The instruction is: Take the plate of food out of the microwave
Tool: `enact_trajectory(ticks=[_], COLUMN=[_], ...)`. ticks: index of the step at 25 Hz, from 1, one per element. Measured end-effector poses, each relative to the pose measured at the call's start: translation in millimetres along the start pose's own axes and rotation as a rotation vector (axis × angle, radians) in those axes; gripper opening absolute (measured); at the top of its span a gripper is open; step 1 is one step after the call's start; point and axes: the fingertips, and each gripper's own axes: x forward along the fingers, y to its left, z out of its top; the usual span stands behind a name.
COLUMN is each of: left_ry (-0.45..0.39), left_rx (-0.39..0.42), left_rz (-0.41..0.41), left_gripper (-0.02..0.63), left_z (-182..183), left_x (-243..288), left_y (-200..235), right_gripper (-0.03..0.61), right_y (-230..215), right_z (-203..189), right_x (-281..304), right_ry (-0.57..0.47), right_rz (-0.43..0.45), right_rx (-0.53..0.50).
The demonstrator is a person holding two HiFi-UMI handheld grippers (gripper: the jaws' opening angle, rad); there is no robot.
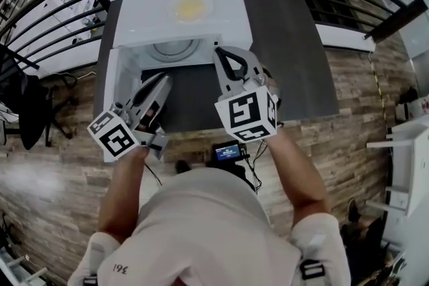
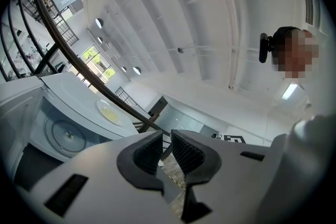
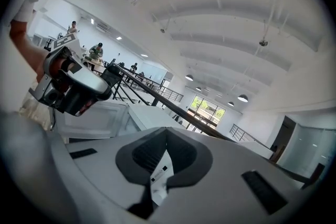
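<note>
1. The plate (image 1: 191, 8), white with a yellow mound of food, sits on top of the microwave (image 1: 228, 17), apparently already lifted out of the oven.
2. Below it the oven stands open, its turntable (image 1: 175, 49) bare.
3. In front of the opening, the left gripper (image 2: 167, 139) has its jaws a crack apart with nothing between them. The right gripper (image 3: 166, 136) is closed on nothing. Both look free, likely for the door.

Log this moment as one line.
plate: food on it, on top of microwave | door: open | turntable: bare | left gripper: open, empty | right gripper: shut, empty
</note>
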Motion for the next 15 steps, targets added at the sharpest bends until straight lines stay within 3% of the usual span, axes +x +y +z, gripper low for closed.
enact_trajectory(ticks=[10, 15], left_ry=[0.052, 0.088], left_rx=[0.01, -0.019], left_rz=[-0.023, -0.026], left_gripper=[0.054, 0.055], left_z=[-20, -40], left_x=[-10, -14], left_y=[-16, -16], right_gripper=[0.003, 0.002], right_y=[4, 16], right_z=[1, -9], right_x=[-28, -35], right_ry=[-0.008, 0.011], right_rz=[-0.035, -0.009], right_rx=[0.093, 0.132])
